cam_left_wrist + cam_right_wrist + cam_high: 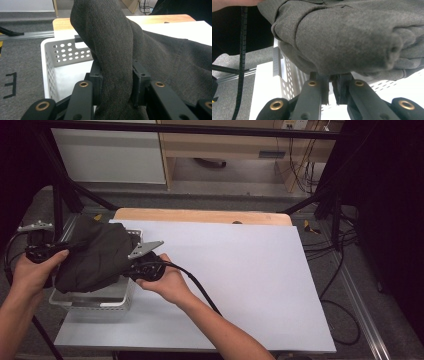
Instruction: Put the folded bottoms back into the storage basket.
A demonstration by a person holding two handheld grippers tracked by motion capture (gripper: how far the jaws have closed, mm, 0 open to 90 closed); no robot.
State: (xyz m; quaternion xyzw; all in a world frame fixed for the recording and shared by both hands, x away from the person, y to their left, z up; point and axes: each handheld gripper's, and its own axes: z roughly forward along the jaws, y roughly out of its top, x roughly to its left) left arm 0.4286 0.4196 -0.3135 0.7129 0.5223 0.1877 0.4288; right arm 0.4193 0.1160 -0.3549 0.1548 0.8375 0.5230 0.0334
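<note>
A dark grey cloth hangs bunched over a white perforated basket at the table's left side. My left gripper grips its left side; in the left gripper view the jaws are shut on a thick fold of the cloth, with the basket below. My right gripper meets the cloth's right edge. In the right gripper view its jaws stand almost together, their tips pinching the underside of the cloth bundle above the basket's wall.
A white sheet covers the table, with a wooden strip along its far edge. Black frame bars rise at the left and right. Cables lie on the floor at the right.
</note>
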